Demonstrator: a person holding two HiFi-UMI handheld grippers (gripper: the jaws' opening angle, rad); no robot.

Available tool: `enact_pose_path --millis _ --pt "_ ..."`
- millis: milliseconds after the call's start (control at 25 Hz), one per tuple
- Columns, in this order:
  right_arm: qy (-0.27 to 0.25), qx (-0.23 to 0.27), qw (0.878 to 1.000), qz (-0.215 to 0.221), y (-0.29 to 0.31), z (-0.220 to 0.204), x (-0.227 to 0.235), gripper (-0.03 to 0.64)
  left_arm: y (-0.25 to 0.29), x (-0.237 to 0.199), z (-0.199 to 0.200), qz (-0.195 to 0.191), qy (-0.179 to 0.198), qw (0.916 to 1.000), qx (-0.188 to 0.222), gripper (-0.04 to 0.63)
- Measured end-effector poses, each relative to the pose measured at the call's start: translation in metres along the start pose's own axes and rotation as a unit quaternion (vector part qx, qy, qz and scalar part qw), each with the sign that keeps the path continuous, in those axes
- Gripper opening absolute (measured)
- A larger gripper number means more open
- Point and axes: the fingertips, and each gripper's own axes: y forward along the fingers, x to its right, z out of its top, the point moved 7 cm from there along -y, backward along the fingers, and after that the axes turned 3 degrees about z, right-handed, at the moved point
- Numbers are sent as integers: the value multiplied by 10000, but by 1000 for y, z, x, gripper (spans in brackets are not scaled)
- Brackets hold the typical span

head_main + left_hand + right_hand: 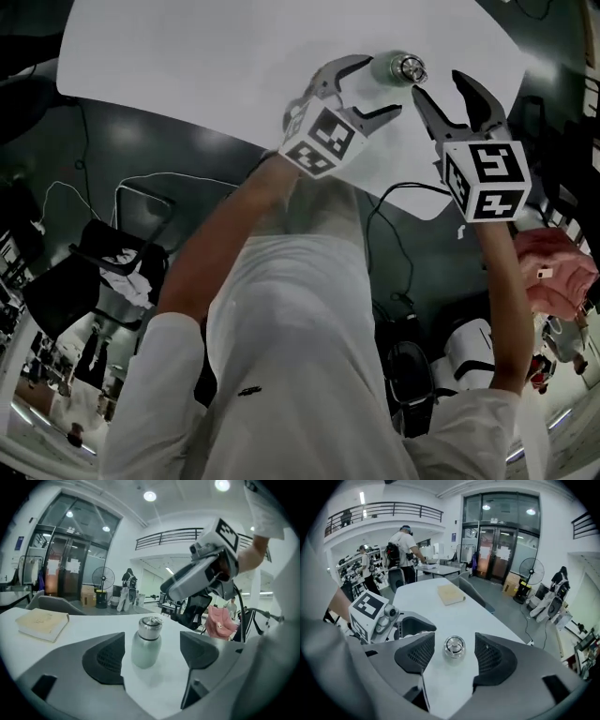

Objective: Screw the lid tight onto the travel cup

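The cup [146,648] stands upright on the white desk [70,641]. It has a pale body, with the steel lid [150,626] seated on top. We cannot tell how tightly the lid is turned. In the head view the cup sits at 1 o'clock, just beyond both grippers.

The left gripper [152,656] holds its fingers apart. The cup shows between them but is clear of both pads. The right gripper [450,654] looks down on the lid from above, with its fingers also wide apart and touching nothing. From there the lid hides the cup's body.

We can read nothing on the cup or on the closed book [42,623], which lies at 9 o'clock from the cup in the left gripper view. Each cube [322,139] carries black-and-white square markers. The papers on the glass doors [65,569] at 10 o'clock are too small to read. The person's shirt [300,356] covers the lower head view and hides the desk's near edge.
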Motion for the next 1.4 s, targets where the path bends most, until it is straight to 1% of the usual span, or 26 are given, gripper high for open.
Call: enact_pose_path --millis 80,120,160,240,280,320,400,520,640,720,840,960,1080,1160,1280,1320,1400 --pt "97 255 9993 -263 -14 3 -9 239 -23 -5 7 50 -188 9998 25 366" --pt "119 363 9985 -381 -21 5 -16 216 -37 -9 12 107 -296 9995 79 363" --pt "155 463 9976 -500 -28 7 -23 177 -52 -12 18 212 -403 9989 143 339" --pt "334 632 9948 -732 -45 9 -34 95 -80 -18 28 556 -557 9967 177 166" --pt "477 733 9927 -830 -54 9 -37 59 -92 -20 31 743 -608 9953 109 108" --pt "636 854 9901 -920 -65 7 -41 39 -103 -21 33 893 -642 9939 22 57" --pt "938 1102 9828 -1144 -86 3 -46 24 -122 -21 39 1037 -626 9926 -20 23" --pt "1314 1405 9687 -1566 -114 -7 -57 15 -147 -21 55 1041 -470 9934 132 6" --pt "1492 1635 9571 -1872 -135 -14 -72 14 -173 -16 71 986 -304 9943 273 3" --pt "1532 1825 9497 -2031 -150 -14 -83 14 -193 -11 82 961 -230 9945 346 3" --pt "1358 2043 9430 -2249 -170 -7 -101 14 -226 -10 99 1051 -214 9927 543 3" --pt "1188 2230 9404 -2276 -189 1 -119 14 -253 -3 112 1183 -284 9895 782 3" --pt "1135 2425 9362 -2277 -200 9 -135 14 -269 0 127 1219 -284 9873 982 3" --pt "1184 2549 9332 -2240 -196 13 -142 14 -273 -1 135 1194 -280 9868 1061 3" --pt "1461 2769 9284 -2000 -187 13 -144 15 -268 6 142 1124 -191 9866 1168 3" --pt "1469 2808 9283 -1945 -186 14 -146 15 -267 9 144 1083 -157 9868 1190 3" --pt "1305 2808 9317 -1897 -186 16 -151 15 -267 15 148 990 -136 9875 1222 3"
